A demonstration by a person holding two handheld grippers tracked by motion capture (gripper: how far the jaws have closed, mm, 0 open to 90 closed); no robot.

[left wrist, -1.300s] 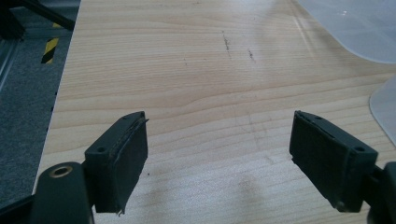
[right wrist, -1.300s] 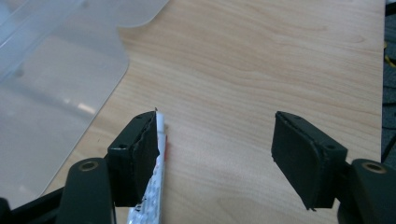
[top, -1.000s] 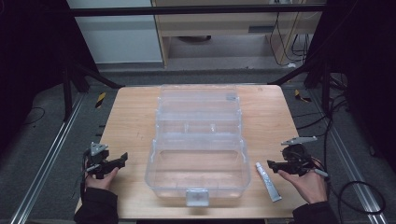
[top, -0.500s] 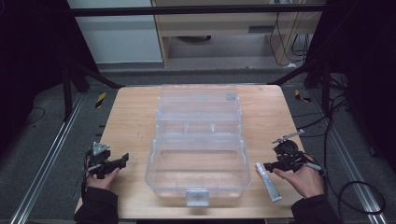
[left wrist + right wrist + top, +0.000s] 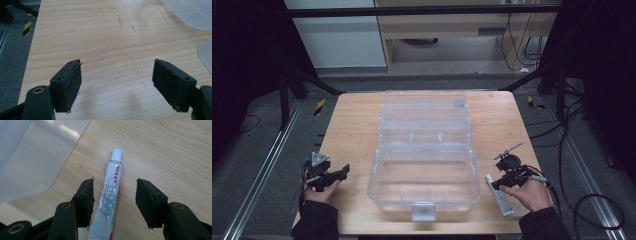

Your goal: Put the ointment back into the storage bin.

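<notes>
My sleeves (image 5: 314, 220) are black, on both arms. My left gripper (image 5: 346, 170) is matte black with a grey three-cornered plate (image 5: 318, 159) on top and a black cable (image 5: 304, 187) trailing behind. Its pads (image 5: 73, 83) are flat dark rectangular blocks, each with a small screw hole, set on rounded arms with brass-ringed pivots (image 5: 38, 90). My right gripper (image 5: 493, 186) is the same black build, with a grey bar (image 5: 508, 150) sticking up and a cable (image 5: 557, 197) running off. Its pads (image 5: 147, 202) match, with the same brass-ringed pivots (image 5: 65, 206).

Clear plastic box (image 5: 424, 165) open on wooden table (image 5: 352, 130), black-and-yellow striped piece (image 5: 319, 106) on grey floor (image 5: 262, 150)
</notes>
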